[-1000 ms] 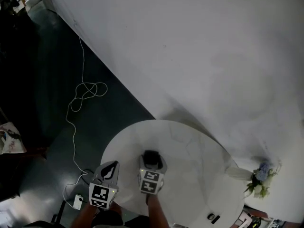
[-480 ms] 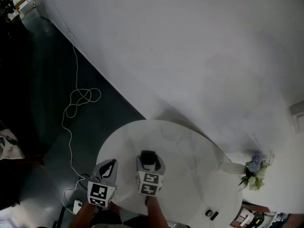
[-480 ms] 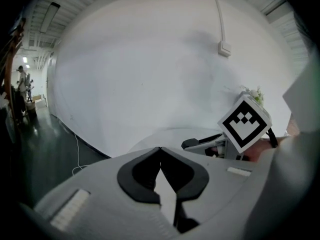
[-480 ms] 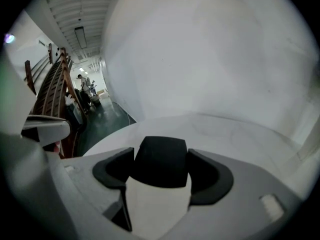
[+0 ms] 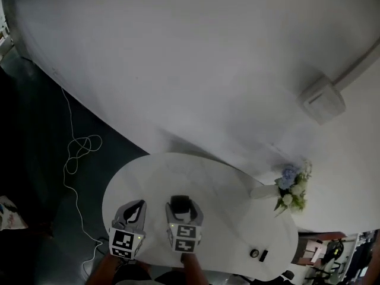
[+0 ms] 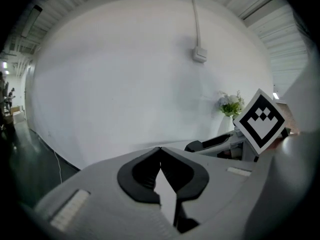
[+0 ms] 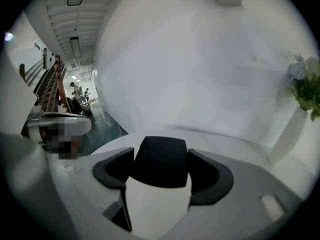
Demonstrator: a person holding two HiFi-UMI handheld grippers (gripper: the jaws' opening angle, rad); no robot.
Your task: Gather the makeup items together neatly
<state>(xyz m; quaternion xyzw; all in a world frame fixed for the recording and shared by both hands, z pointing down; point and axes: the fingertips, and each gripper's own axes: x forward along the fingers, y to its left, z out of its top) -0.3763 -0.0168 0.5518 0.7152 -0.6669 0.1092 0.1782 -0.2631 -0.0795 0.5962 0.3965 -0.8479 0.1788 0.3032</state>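
Observation:
My right gripper [image 5: 180, 204] hangs over the near part of the round white table [image 5: 237, 218], shut on a white container with a black cap [image 7: 158, 199]. The cap [image 5: 180, 203] shows dark between the jaws in the head view. To its left, at the table's near-left edge, my left gripper [image 5: 135, 207] is shut with nothing in it; its jaw tips [image 6: 160, 151] touch. Two small dark makeup items [image 5: 259, 255] lie near the table's front right edge, well away from both grippers.
A white vase of flowers [image 5: 289, 186] stands at the table's far right edge, also seen as a vase [image 7: 290, 129] ahead of my right gripper. A white wall [image 5: 208, 70] curves behind. A white cable [image 5: 77, 156] lies coiled on the dark floor at left.
The head view has swung up and to the right, bringing a wall box and more of the vase into sight. Both grippers keep their places at the table's near edge, the right still holding the container.

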